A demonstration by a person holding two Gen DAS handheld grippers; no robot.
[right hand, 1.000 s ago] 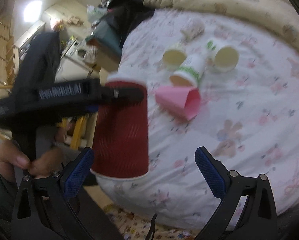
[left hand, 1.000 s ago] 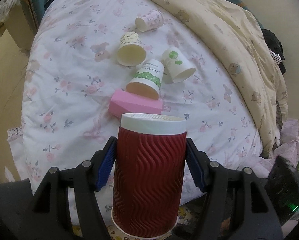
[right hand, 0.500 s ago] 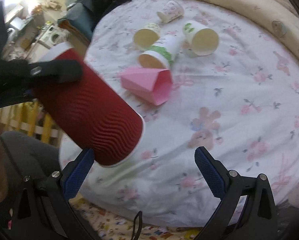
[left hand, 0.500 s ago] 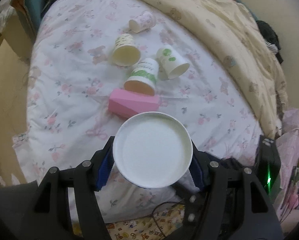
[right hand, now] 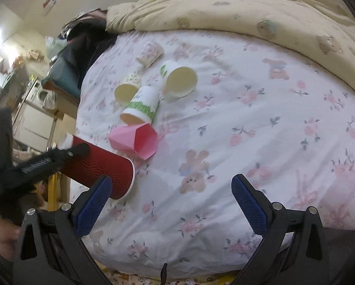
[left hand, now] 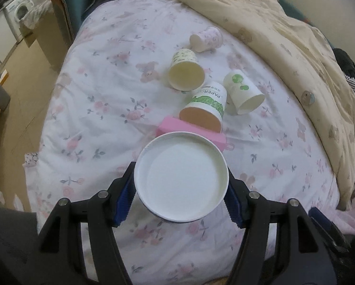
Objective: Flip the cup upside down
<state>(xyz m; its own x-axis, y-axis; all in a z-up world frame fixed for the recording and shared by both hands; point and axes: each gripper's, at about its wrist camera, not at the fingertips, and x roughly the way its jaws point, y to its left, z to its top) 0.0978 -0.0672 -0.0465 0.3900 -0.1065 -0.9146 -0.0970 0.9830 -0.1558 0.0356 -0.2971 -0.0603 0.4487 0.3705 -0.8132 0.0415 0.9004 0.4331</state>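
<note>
My left gripper (left hand: 180, 198) is shut on the red ribbed cup (left hand: 181, 177), whose white base faces the left wrist camera. In the right wrist view the red cup (right hand: 99, 167) lies nearly horizontal in the air at the bed's left edge, its open rim pointing toward the bed middle, with the left gripper's black arm across it. My right gripper (right hand: 171, 207) is open and empty above the floral sheet, to the right of the cup.
Several paper cups lie on their sides on the floral sheet (left hand: 101, 109): a green-banded cup (left hand: 206, 109), a cream cup (left hand: 185, 73), a white cup with green dots (left hand: 245, 92), a small pink cup (left hand: 206, 39). A pink folded carton (right hand: 135, 140) lies before them. A beige duvet (left hand: 284, 47) covers the right side.
The red cup has been tipped from upright to lying horizontal, its base turned toward the left wrist camera. The left gripper has moved in over the bed. The right gripper stays open.
</note>
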